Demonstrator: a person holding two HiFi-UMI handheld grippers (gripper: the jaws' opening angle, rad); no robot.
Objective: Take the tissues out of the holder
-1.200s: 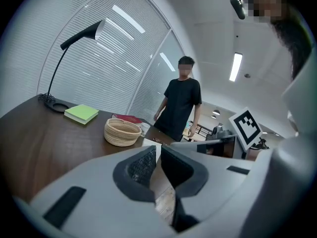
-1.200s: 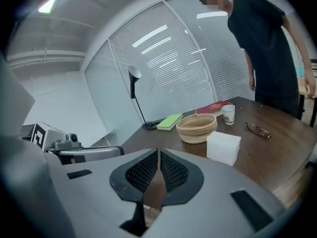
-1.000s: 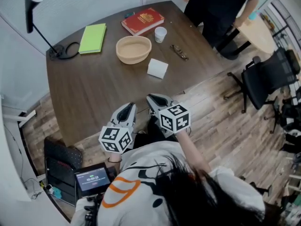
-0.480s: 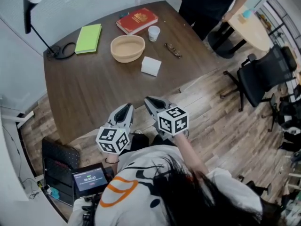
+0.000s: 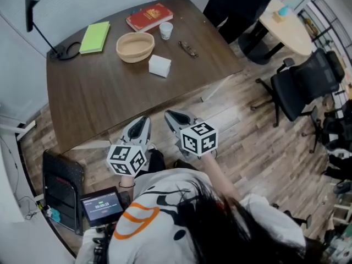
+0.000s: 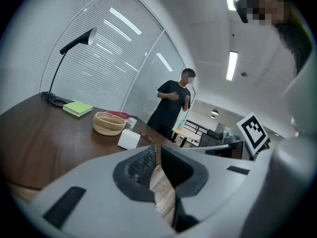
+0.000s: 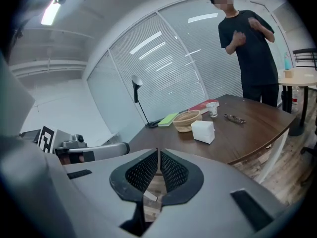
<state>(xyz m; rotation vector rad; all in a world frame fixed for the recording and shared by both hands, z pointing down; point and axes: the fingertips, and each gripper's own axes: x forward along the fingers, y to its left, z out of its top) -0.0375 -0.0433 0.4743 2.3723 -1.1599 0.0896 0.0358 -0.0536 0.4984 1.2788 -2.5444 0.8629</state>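
Matt dark wood table (image 5: 104, 100); woven basket (image 5: 132, 54).

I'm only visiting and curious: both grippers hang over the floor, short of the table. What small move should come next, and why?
Probably step up to the table and carry the right gripper toward the white holder beside the bowl, opening its jaws on the way. Both it and the left gripper are shut, empty and well short of the holder.
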